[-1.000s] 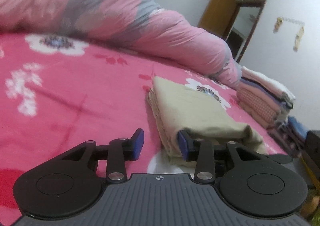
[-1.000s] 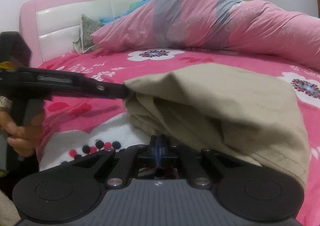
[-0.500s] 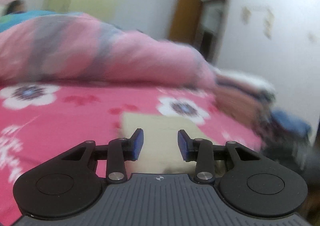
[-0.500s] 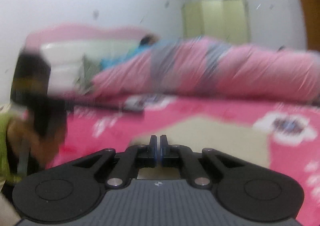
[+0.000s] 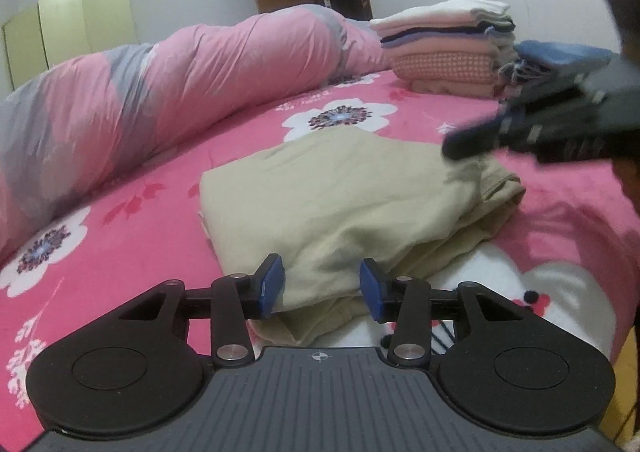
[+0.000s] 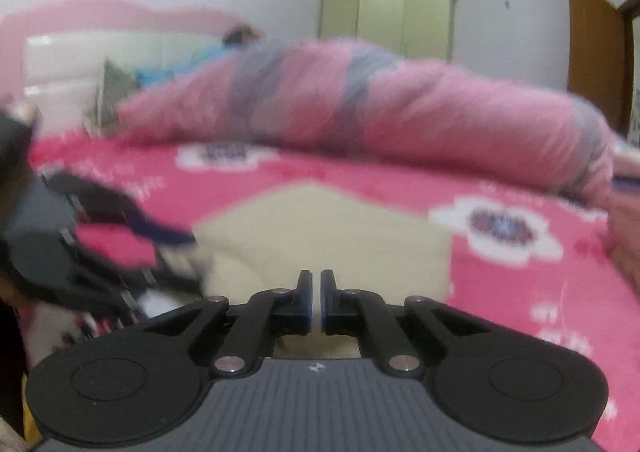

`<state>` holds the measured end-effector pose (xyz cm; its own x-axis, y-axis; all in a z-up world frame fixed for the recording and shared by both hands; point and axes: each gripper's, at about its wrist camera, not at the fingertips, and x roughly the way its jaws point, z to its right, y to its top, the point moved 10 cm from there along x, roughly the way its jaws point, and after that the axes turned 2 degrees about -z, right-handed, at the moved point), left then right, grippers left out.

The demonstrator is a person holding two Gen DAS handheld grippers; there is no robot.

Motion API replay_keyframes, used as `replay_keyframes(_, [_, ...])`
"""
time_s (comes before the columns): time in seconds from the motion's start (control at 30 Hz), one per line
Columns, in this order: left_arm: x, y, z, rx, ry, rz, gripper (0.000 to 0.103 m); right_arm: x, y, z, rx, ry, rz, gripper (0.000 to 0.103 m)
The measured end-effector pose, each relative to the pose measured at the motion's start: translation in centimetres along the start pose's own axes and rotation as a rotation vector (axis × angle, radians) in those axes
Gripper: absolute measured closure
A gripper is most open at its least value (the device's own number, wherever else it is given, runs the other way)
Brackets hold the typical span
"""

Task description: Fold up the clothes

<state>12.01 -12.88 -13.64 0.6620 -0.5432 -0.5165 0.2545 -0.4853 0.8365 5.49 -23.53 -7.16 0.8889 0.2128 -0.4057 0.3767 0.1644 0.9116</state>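
A folded beige garment (image 5: pixel 360 191) lies on the pink flowered bedsheet (image 5: pixel 120 236). My left gripper (image 5: pixel 321 286) sits low at the garment's near edge. Its jaws are opening, the cloth's edge shows between the blue pads (image 5: pixel 272 284), and they do not press on it. In the right wrist view my right gripper (image 6: pixel 316 300) is shut with nothing in it, raised in front of the beige garment (image 6: pixel 320 228). It also shows as a blurred dark shape, the right gripper (image 5: pixel 464 143), over the garment's right corner. The left gripper (image 6: pixel 172 240) is a blur at the garment's left side.
A rolled pink and grey duvet (image 5: pixel 160 91) runs along the far side of the bed. A stack of folded clothes (image 5: pixel 444 47) stands at the back right beside blue cloth (image 5: pixel 560 51). A person (image 6: pixel 224 43) lies behind the duvet near the headboard (image 6: pixel 80 51).
The left gripper rolled level and swung round to the garment's near edge, its jaws a little wider. The right gripper lifted away from the cloth fold and pulled back, still shut.
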Motion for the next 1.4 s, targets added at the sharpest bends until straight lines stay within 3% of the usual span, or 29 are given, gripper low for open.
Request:
replay_keyframes(0.07, [-0.4,0.0,0.2,-0.012,-0.001,0.002,0.058,0.1,-0.3,-0.6,-0.050,0.027,0.013,0.100])
replay_keyframes(0.13, [-0.6,0.2,0.4,-0.023,0.000,0.008,0.058,2.0,-3.3,-1.0,-0.147,0.009,-0.085,0.099])
replay_keyframes(0.2, [-1.2,0.5,0.4,-0.036,0.002,0.017,0.057,2.5,-5.1,-0.7,-0.143,0.017,-0.072,0.099])
replay_keyframes(0.33, [-4.4,1.6,-0.7,-0.110,-0.021,0.071,0.054,1.3,-3.1,-0.3,-0.102,-0.001,-0.081,0.099])
replay_keyframes(0.47, [-7.9,3.5,-2.4,-0.234,-0.106,0.153,0.048,-0.7,-0.3,1.2,-0.065,-0.041,-0.020,0.098])
replay_keyframes(0.53, [-7.8,4.8,-2.6,-0.262,-0.139,0.185,0.044,-1.0,1.0,2.1,-0.023,-0.059,0.025,0.098])
replay_keyframes(0.6, [-6.2,5.9,-2.3,-0.256,-0.153,0.192,0.043,-0.8,1.9,2.8,0.010,-0.078,0.061,0.097])
replay_keyframes(0.67, [-3.6,5.9,-1.5,-0.237,-0.159,0.149,0.042,0.3,1.4,3.0,0.029,-0.074,0.046,0.097])
replay_keyframes(0.8, [0.9,2.1,1.7,-0.059,-0.085,0.025,0.042,3.7,-3.7,2.6,0.018,-0.025,-0.121,0.095])
replay_keyframes(0.87, [0.6,1.0,2.9,0.040,-0.018,0.073,0.036,3.5,-4.5,2.8,0.025,-0.007,-0.109,0.094])
replay_keyframes(0.93, [0.5,0.7,3.7,0.094,0.026,0.084,0.034,3.2,-3.0,3.8,0.082,0.016,-0.138,0.093])
replay_keyframes(1.1, [0.7,0.6,3.3,0.053,0.019,0.099,0.032,5.2,1.3,7.0,0.124,-0.019,-0.064,0.090])
replay_keyframes(1.2, [0.6,0.6,3.0,0.018,0.002,0.104,0.032,10.1,-1.7,9.6,0.193,-0.032,-0.182,0.090])
replay_keyframes(1.3, [0.4,0.6,2.9,-0.010,-0.011,0.108,0.032,12.1,-3.0,10.7,0.243,0.005,-0.242,0.090])
replay_keyframes(1.33, [0.3,0.5,2.8,-0.020,-0.015,0.109,0.032,12.0,-2.2,11.0,0.240,-0.009,-0.254,0.090])
replay_keyframes(1.4, [0.2,0.5,2.6,-0.052,-0.034,0.122,0.031,11.6,0.1,11.8,0.239,-0.039,-0.199,0.090])
